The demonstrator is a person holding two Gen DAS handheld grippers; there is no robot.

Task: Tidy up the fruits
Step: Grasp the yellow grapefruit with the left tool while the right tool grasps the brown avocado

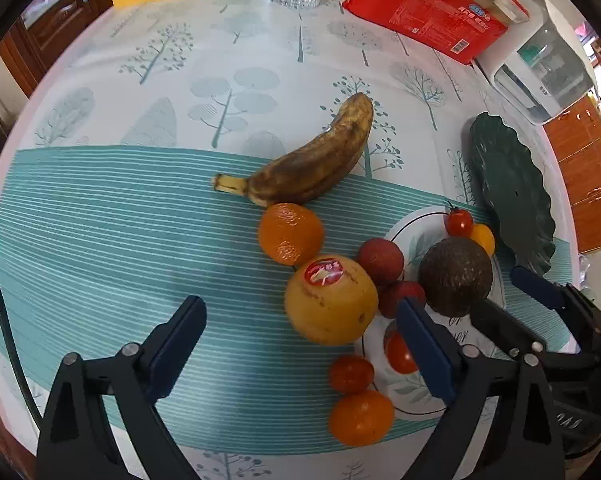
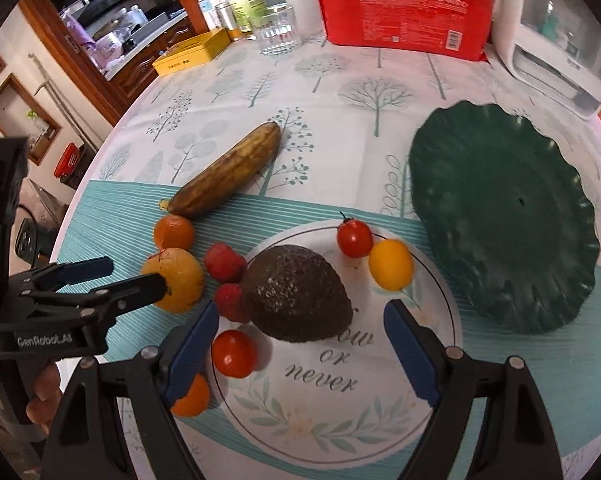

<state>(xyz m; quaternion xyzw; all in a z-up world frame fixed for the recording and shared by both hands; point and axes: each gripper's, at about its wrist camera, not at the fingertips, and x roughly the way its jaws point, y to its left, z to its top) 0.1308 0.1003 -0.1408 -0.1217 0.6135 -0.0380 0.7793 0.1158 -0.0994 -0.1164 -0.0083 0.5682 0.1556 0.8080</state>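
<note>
Both grippers point steeply down at the table [image 1: 100, 216], which wears a tree-print cloth with a teal striped band.

The left gripper [image 1: 300, 344] hangs over the band with its fingers [image 1: 176, 348] spread wide. The yellow apple [image 1: 331, 300] with a red sticker lies between the two tips, nearer the right one; no pad presses on it, and nothing is held. In the right wrist view this gripper comes in from the left edge with a hand [image 2: 40, 392] on its grip below, and its tips overlap the yellow apple, though whether they touch cannot be told.

The right gripper [image 2: 300, 344] stands over the white plate [image 2: 440, 360], which has a leaf pattern and lettering. Its fingers [image 2: 410, 352] are wide apart and grip nothing. The dark avocado [image 2: 296, 298] lies on the plate just beyond the gap between them. A red cherry tomato [image 2: 233, 353] sits just beside the left finger.

On the plate's far side a second red cherry tomato [image 2: 354, 238] touches a yellow cherry tomato [image 2: 391, 265]. Two lychees [image 2: 224, 262] lie at the plate's left edge, between the avocado and the yellow apple. Beyond the apple are an orange mandarin [image 1: 291, 233] and a browned banana [image 1: 316, 156], close together. Another red cherry tomato [image 1: 351, 374] and an orange fruit [image 1: 360, 418] rest on the cloth just left of the plate. A dark green scalloped dish [image 2: 500, 216] stands just right of the plate.
</note>
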